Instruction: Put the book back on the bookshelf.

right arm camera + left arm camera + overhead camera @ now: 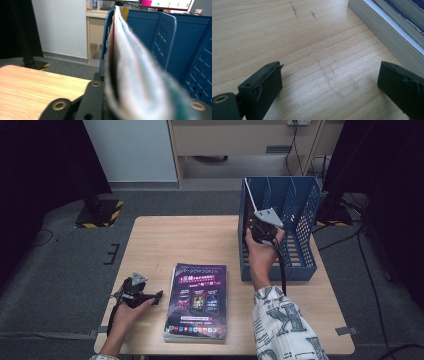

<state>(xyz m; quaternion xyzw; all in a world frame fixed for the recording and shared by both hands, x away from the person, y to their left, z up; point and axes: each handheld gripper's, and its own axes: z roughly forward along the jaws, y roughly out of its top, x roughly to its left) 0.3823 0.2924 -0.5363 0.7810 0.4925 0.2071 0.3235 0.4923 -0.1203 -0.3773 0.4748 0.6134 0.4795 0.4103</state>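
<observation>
A blue file rack (306, 237) stands upright at the table's right side. My right gripper (257, 221) reaches into its leftmost slot, shut on a thin magazine (251, 195) that stands on edge against the rack's left wall. In the right gripper view the magazine (130, 62) rises blurred between the two jaws of that gripper (145, 106), with the rack's dividers (166, 42) beside it. A stack of magazines (197, 302) with a purple cover lies flat at the front middle. My left gripper (152, 297) rests on the table left of the stack, open and holding nothing (329, 85); the stack's edge (387, 27) is just beyond its right jaw.
The wooden table (190, 240) has bare room at its back left. Grey carpet surrounds it. A black stand base with yellow stripes (99, 213) sits on the floor at the far left, and cables trail on the floor at the right (365, 265).
</observation>
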